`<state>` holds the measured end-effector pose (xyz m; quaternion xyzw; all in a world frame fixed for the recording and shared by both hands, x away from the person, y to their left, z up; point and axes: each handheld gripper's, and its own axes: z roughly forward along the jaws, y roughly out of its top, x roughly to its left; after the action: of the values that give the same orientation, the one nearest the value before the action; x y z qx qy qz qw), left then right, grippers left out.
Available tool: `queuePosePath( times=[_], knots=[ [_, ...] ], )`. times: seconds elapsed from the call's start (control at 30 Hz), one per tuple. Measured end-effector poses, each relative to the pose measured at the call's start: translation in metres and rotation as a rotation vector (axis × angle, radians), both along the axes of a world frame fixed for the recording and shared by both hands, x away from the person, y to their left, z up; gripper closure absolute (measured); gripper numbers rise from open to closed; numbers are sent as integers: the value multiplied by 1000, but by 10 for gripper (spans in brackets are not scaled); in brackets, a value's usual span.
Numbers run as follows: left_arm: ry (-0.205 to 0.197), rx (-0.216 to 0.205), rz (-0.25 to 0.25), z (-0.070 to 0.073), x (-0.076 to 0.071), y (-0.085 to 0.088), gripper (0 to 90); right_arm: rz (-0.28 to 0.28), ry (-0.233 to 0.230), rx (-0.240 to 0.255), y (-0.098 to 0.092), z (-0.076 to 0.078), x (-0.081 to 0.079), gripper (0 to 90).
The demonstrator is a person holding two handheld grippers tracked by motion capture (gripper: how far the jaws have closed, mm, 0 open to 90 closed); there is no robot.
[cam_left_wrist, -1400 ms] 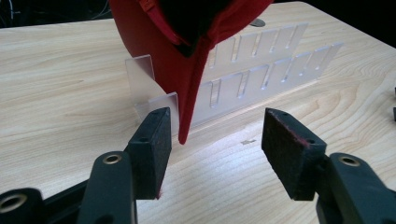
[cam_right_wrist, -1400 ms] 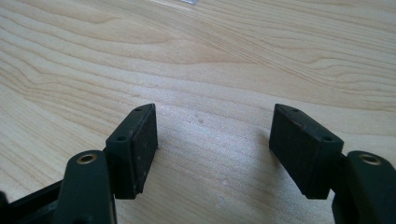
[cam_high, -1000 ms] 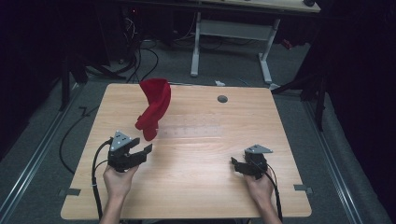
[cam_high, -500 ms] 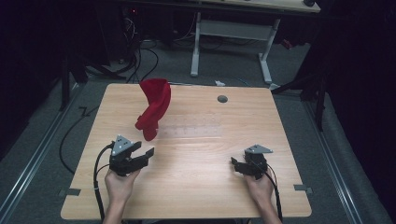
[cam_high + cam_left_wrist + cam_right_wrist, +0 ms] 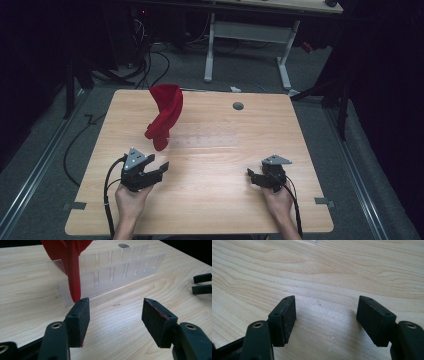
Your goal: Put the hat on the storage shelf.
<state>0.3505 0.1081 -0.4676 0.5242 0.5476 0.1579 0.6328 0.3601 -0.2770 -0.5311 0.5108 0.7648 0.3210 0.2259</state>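
A red, floppy curved piece (image 5: pixel 165 112) stands on edge in the left end of a clear slotted rack (image 5: pixel 210 140) near the middle of the wooden table (image 5: pixel 300 130). In the left gripper view the red piece (image 5: pixel 72 270) hangs down in front of the rack (image 5: pixel 120 272), just beyond my left jaw tip. My left gripper (image 5: pixel 160 170) (image 5: pixel 116 312) is open with nothing between its pads, a short way in front of the rack. My right gripper (image 5: pixel 251 177) (image 5: pixel 327 312) is open over bare wood at the near right, and its jaws (image 5: pixel 202 282) show in the left gripper view.
A round cable hole (image 5: pixel 238 106) sits at the far middle of the table. Behind the table stands a white-legged desk (image 5: pixel 210 55), with cables (image 5: pixel 150 55) on the dark floor. A cable (image 5: pixel 107 200) trails from the left gripper off the near edge.
My left gripper has drawn back slightly toward the near edge, away from the rack. The right gripper and the red piece have not moved.
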Motion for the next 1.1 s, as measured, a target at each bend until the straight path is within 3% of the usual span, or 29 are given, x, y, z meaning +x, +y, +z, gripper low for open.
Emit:
queuePosePath(
  times=[1.1],
  knots=[
    [46,11,-86,-23,-7,-34,385,1,1,-1,0,0,0,322]
  ],
)
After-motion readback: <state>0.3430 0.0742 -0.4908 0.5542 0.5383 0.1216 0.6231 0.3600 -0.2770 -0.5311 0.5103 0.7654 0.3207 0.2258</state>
